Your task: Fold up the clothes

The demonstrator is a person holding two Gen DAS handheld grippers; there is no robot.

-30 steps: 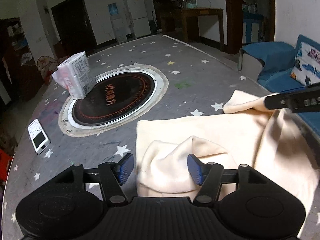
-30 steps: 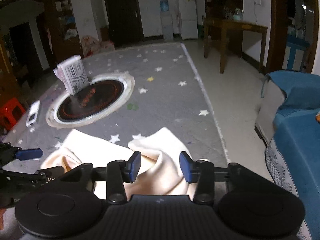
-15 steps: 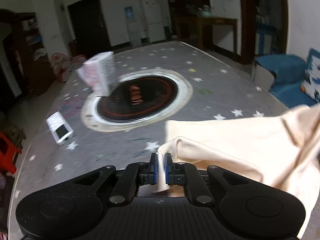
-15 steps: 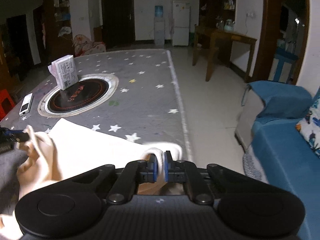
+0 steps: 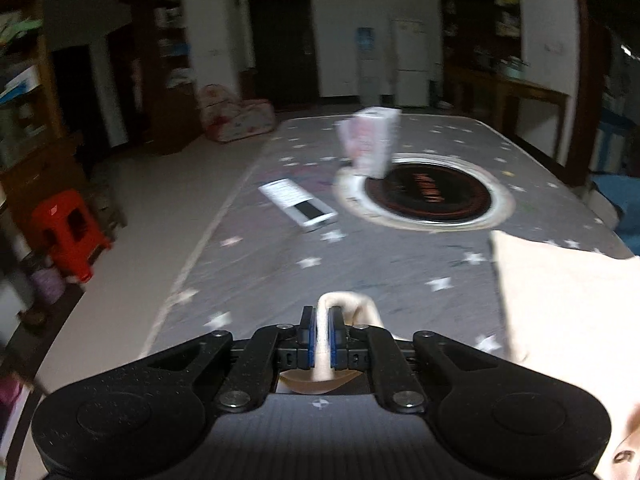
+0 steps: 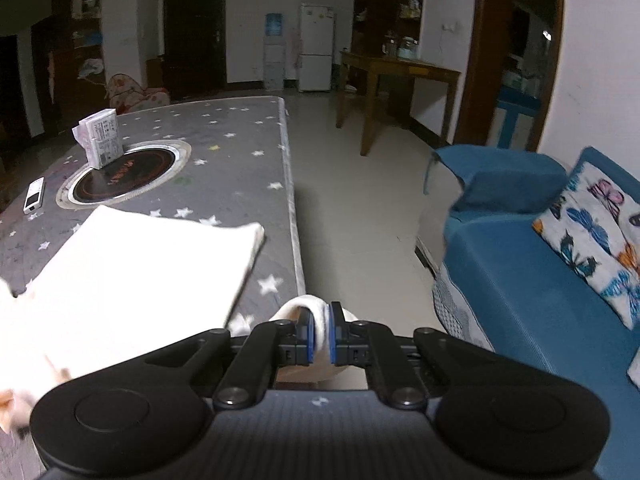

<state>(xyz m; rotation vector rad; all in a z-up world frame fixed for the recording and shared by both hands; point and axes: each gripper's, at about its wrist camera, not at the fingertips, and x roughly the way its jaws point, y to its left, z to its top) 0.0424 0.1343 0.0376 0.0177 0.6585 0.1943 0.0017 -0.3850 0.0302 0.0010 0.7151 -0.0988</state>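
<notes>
Left wrist view: my left gripper (image 5: 320,334) has its jaws clamped on a fold of the cream cloth (image 5: 560,304), which lies on the star-patterned desk (image 5: 360,256). My right gripper (image 6: 322,334) pinches another edge of it near the desk's right side.

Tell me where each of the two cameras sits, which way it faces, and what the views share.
Left wrist: rides on the left gripper, looking along its jaws down the star-patterned table toward a dark doorway; the jaws pinch a fold of the cream garment.
Right wrist: rides on the right gripper, facing the table's right edge, the floor and a blue sofa; its jaws pinch another fold.
Shared: garment, table, round cooktop, white remote, paper packet, white fridge.
</notes>
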